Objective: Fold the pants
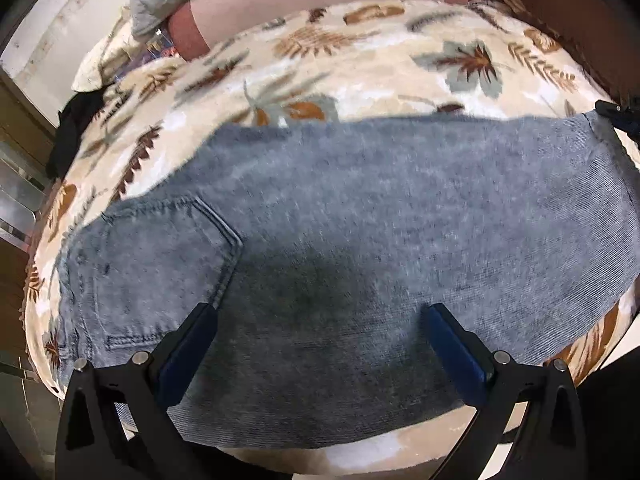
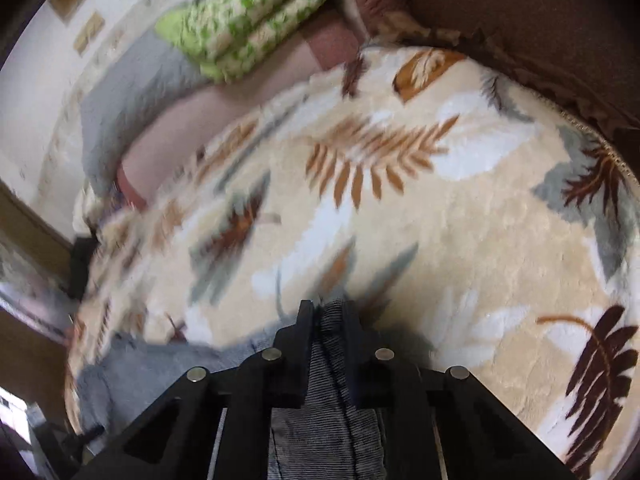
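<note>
Fingers of the left gripper are held spread above the pants, laid partly folded on the leaf-print blanket; the right gripper is seen pinching a denim edge, so folding is judged unfinished.

A bed carries everything, covered by a cream plush blanket printed with brown and grey leaves. Grey-blue denim pants lie flat on it toward the near edge.
</note>
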The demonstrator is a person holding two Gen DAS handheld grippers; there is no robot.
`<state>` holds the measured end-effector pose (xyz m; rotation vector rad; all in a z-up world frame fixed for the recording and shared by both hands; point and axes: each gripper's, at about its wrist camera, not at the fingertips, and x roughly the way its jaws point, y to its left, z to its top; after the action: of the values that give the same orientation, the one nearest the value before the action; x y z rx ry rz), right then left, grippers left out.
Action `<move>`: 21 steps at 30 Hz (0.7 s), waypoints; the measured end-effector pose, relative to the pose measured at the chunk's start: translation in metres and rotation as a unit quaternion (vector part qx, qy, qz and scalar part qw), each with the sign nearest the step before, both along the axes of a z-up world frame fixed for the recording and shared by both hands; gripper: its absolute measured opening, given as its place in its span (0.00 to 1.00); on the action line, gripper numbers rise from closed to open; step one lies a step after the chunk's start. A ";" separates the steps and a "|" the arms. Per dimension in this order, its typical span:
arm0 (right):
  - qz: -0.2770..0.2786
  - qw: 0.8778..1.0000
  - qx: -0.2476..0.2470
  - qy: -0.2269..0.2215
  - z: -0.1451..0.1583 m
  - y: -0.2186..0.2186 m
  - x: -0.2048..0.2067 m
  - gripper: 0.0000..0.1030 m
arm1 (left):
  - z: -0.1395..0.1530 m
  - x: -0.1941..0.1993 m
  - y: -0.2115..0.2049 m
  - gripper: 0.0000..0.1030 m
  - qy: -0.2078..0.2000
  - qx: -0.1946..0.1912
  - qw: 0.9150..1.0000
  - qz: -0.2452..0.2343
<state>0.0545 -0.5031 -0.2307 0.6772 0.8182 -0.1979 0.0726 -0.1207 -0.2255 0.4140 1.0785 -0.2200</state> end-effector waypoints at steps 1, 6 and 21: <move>-0.003 1.000 0.002 -0.004 0.001 -0.001 0.001 0.13 | 0.001 0.001 -0.001 1.00 0.000 0.000 1.000 -0.001; -0.015 1.000 0.007 0.022 -0.014 -0.005 0.011 0.13 | -0.014 0.001 -0.005 1.00 0.014 0.015 1.000 -0.005; 0.092 0.994 -0.045 -0.030 0.018 0.056 0.006 0.37 | -0.015 -0.010 -0.007 1.00 0.013 0.012 1.000 -0.008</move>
<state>0.0608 -0.4468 -0.2126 0.5178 0.8037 -0.0471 0.0625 -0.1276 -0.2405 0.4425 1.1043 -0.2273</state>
